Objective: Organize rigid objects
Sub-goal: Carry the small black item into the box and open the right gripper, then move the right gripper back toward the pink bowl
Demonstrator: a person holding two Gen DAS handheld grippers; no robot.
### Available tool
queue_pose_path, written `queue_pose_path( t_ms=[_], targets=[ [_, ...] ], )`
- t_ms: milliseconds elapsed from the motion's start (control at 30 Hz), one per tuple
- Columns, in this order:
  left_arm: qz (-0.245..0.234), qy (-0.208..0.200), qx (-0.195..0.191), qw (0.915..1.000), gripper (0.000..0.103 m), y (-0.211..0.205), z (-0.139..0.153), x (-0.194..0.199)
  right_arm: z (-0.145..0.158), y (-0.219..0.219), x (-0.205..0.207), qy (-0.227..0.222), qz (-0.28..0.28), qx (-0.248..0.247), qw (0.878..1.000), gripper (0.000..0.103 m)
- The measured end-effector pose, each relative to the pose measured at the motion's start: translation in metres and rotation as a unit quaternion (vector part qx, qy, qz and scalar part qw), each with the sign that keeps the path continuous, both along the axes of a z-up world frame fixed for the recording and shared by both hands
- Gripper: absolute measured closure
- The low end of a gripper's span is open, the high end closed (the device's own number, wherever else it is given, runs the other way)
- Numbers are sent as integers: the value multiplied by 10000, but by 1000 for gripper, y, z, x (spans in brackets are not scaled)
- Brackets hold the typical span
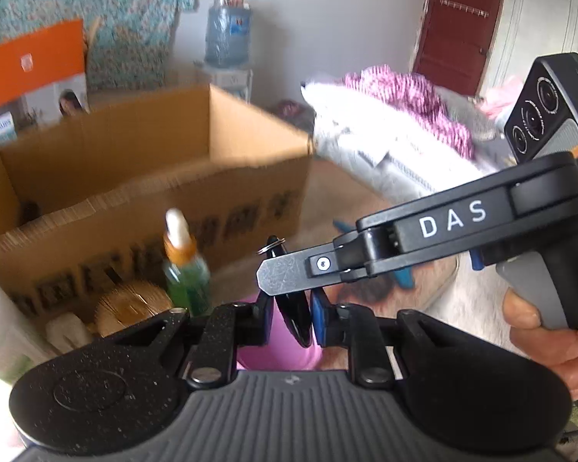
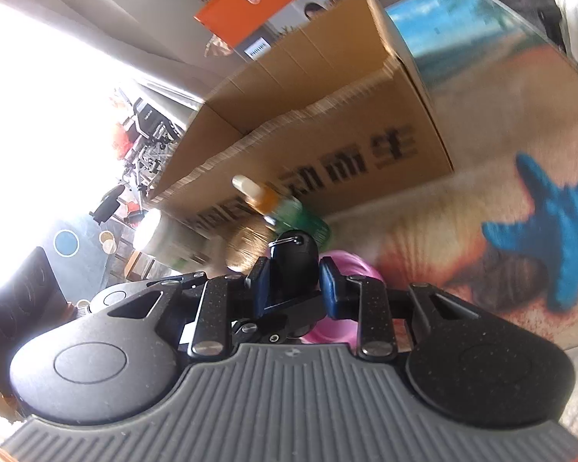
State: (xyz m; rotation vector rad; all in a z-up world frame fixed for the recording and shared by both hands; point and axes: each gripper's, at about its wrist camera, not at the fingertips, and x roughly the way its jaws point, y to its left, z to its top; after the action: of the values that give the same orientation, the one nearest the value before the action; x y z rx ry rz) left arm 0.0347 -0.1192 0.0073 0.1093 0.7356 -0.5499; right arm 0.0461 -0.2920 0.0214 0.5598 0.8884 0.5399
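Squarely between both tongs' blue pads [image 1: 320, 317], black fob [image 2: 294, 265].

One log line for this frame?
left gripper: shut on black key fob | right gripper: shut on same black key fob | cardboard box: open, behind | dropper bottle: upright before box

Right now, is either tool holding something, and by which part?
Both grip one black key fob: the left tool pinches its thin edges, the right tool clamps its lower body, below the ring end.
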Motion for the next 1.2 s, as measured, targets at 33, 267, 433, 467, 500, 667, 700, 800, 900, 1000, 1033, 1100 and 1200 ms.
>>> queue_pose_path(
  t_ms=[33,267,433,467,500,667,700,800,900,1000,1033,1100,1200],
  targets=[
    [47,-114,10,9999,82,3,12,0,10,3,1,-98,37,2,9999,76],
    [656,-587,39,9961,82,42,74,26,78,42,45,-822,564,90,9950,76],
    [1142,-46,63,9934,82,76,80,79,90,84,113,-529,1059,97,9929,76],
    [1220,184,59,9923,82,84,77,92,86,92,129,-317,1150,93,9928,76],
    [1294,429,32,9907,82,90,72,106,80,100,143,-119,1240,71,9922,76],
    [1574,1481,54,9764,82,118,36,150,36,133,201,1152,1431,102,9829,75],
    [1630,1573,106,9739,81,119,30,155,29,138,207,1299,1479,56,9804,75],
    [1803,1603,254,9701,76,128,23,157,11,149,219,1627,1479,2,9755,74],
    [1804,1551,103,9712,66,132,27,154,7,148,223,1729,1395,195,9748,73],
    [1829,1262,180,9748,60,124,36,145,13,138,221,1640,1273,410,9774,71],
    [1816,1163,222,9762,57,121,38,144,16,133,218,1585,1243,478,9783,71],
    [1784,997,210,9787,54,119,47,138,25,119,210,1447,1176,620,9805,70],
    [1702,688,120,9829,49,117,64,121,41,91,196,1176,1036,818,9843,69]
  ],
)
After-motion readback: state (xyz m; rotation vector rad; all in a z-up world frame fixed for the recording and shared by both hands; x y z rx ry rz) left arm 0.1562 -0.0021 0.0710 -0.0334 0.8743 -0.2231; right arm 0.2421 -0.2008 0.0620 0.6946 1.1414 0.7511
